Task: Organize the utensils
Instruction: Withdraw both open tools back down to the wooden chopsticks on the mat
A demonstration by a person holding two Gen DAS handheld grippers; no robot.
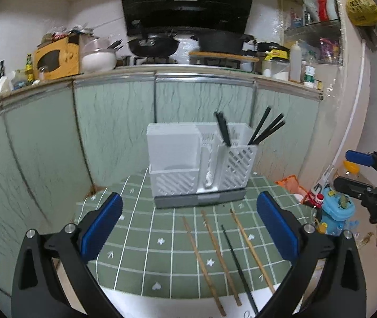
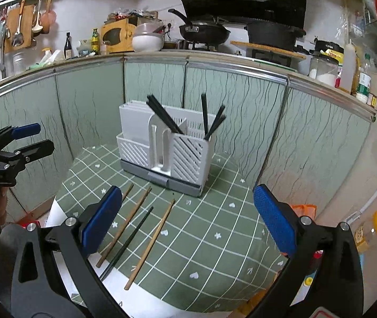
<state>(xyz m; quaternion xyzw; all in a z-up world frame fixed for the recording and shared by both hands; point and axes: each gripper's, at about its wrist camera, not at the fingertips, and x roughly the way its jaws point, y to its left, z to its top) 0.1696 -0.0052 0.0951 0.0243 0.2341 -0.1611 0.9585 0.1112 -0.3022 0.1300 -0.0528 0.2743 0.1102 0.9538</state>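
Observation:
A white utensil rack (image 1: 201,164) stands at the back of a green checked table (image 1: 146,238); it also shows in the right wrist view (image 2: 167,148). Black chopsticks (image 1: 265,129) stand in its right compartment (image 2: 211,122). Three wooden chopsticks (image 1: 204,262) and one black chopstick (image 1: 237,267) lie loose in front of it (image 2: 150,241). My left gripper (image 1: 189,228) is open and empty above the table's front. My right gripper (image 2: 188,222) is open and empty, also above the loose chopsticks. Each gripper shows at the edge of the other's view.
Green cabinet doors (image 1: 114,122) stand right behind the table. A counter above holds a wok (image 1: 152,43), a pot (image 1: 221,41), bottles and jars. A blue toy (image 1: 337,209) and clutter sit off the table's right side.

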